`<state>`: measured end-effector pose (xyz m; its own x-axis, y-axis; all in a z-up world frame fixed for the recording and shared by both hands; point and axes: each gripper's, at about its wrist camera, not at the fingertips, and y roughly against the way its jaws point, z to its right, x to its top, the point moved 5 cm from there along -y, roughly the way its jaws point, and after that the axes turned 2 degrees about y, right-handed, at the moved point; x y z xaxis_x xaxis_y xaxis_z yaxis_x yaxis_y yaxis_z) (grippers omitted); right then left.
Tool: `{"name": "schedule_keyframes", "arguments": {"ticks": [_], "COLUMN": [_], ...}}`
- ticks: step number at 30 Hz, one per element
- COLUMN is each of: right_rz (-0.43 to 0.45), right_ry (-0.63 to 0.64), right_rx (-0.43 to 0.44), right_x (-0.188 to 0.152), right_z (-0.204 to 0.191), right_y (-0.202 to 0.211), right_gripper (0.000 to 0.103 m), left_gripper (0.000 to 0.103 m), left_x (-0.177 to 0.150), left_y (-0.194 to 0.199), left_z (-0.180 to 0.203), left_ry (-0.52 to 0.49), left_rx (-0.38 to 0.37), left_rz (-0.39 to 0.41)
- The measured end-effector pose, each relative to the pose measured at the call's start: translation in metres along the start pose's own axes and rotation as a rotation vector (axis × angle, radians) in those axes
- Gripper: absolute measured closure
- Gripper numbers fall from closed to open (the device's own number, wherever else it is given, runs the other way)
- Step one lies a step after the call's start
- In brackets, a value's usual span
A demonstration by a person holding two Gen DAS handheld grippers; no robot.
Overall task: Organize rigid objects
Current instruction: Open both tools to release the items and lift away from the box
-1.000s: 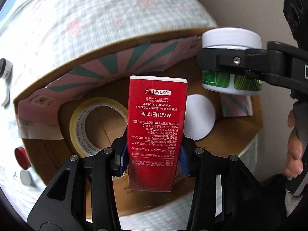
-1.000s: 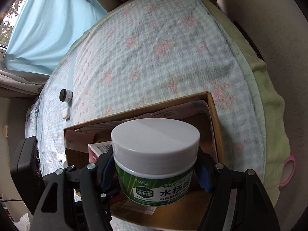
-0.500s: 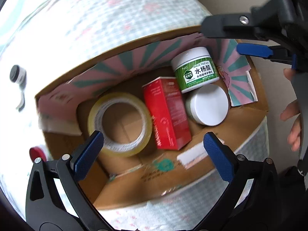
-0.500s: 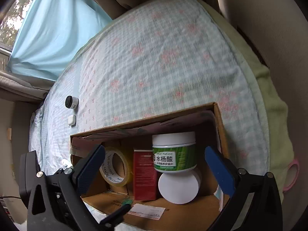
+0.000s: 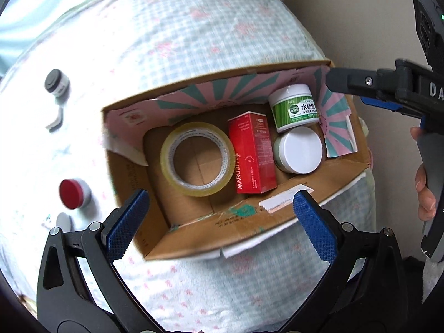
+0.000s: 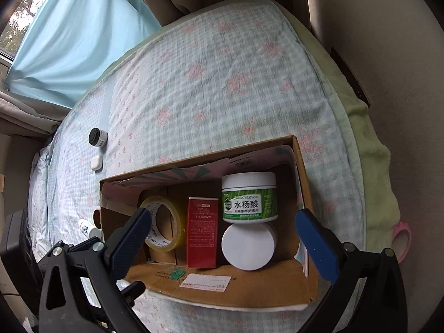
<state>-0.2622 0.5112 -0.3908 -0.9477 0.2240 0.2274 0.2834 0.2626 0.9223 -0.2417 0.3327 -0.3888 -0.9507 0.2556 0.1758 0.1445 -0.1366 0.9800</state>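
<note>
Checked bedsheet bears cardboard box holding round tape roll.

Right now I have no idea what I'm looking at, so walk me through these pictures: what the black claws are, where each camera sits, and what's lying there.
The black claws are two hand-held grippers; a person squeezes one in each hand. Each carries a wide-angle camera looking out along its blue-padded fingers. One picture looks past the left gripper, the other past the right gripper. Both are open and hold nothing. Below them a cardboard box sits on a flowered bedsheet. Inside are a tape roll, a red carton, a green-labelled jar and a white-lidded jar. Beside the box lie a red-capped jar and a black-capped jar.
</note>
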Motion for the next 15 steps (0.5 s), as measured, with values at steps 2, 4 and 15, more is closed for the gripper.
{"name": "schedule_keyframes", "arguments": {"ticks": [2,4,15], "right_rz": [-0.016,-0.03,0.034], "right_ry": [0.014,0.012,0.107], "right_rx": [-0.03,-0.036,-0.087], "right_x": [-0.002,-0.005,-0.012], "right_z": [-0.003,-0.005,-0.037], "right_y": [0.007,0.012,0.054], "right_gripper": [0.0,0.0,0.0], "left_gripper": [0.0,0.0,0.0], "left_x": [-0.003,-0.007,-0.036], "left_y": [0.017,0.028,0.099], "left_z": [-0.005,-0.01,-0.06], "left_ry": [0.017,0.035,0.172], "left_rx": [-0.004,-0.009,0.049], "left_rz": [0.017,0.034,0.153]}}
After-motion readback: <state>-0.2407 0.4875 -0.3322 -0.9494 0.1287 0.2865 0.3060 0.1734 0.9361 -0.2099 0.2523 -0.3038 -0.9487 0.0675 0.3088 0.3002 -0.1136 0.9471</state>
